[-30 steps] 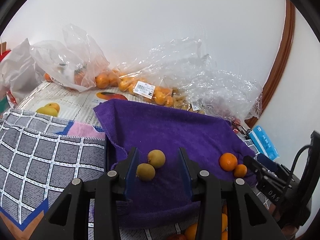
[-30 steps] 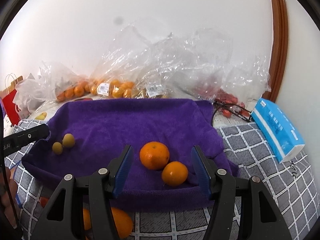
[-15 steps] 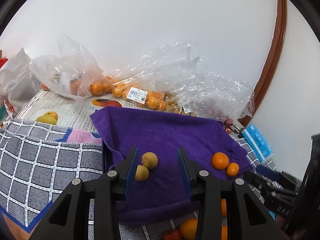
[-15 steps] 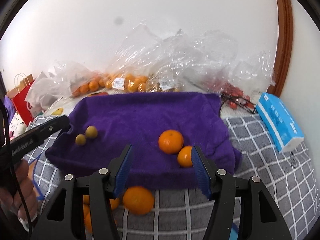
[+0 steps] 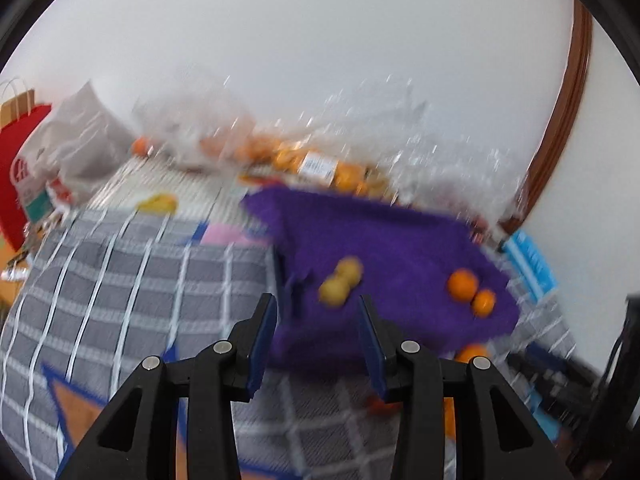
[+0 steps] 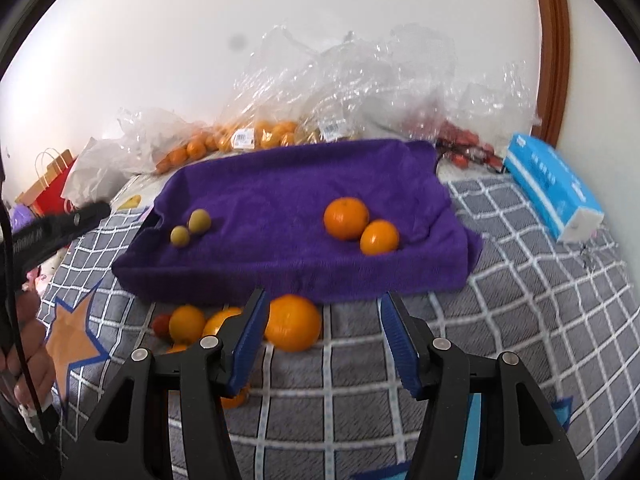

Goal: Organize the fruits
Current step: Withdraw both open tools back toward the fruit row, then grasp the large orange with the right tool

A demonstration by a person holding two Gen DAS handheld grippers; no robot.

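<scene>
We hold both grippers above a grey checked blanket [image 6: 500, 280], and neither grips anything. The right gripper [image 6: 322, 340] has its blue fingers [image 6: 394, 340] wide apart, with nothing between them but blanket and the edge of a large loose orange [image 6: 294, 328]. The left gripper [image 5: 316, 340] also has its fingers spread apart and empty; its view is smeared by motion blur.

On the purple towel [image 6: 280, 184] we count four fruits. Two oranges [image 6: 346, 218] sit touching each other on its right side, the smaller one nearer to us. Two small yellow-green fruits [image 6: 199, 220] sit touching each other on its left side, well apart from the oranges. The left wrist view shows the same two pairs, yellow-green fruits [image 5: 340, 280] just beyond the fingertips and oranges [image 5: 463, 285] to the right.

On the blanket just in front of the towel lies a loose cluster: the large orange, at least two more orange fruits [image 6: 187, 324] to its left, and one small red fruit [image 6: 161, 325]. More may be hidden behind the right gripper's left finger; we cannot tell.

Behind the towel, clear plastic bags [image 6: 340, 88] hold many more oranges, too crowded to count. One blue tissue pack [image 6: 552, 186] lies to the right, and one red paper bag [image 6: 50, 188] stands at far left.
</scene>
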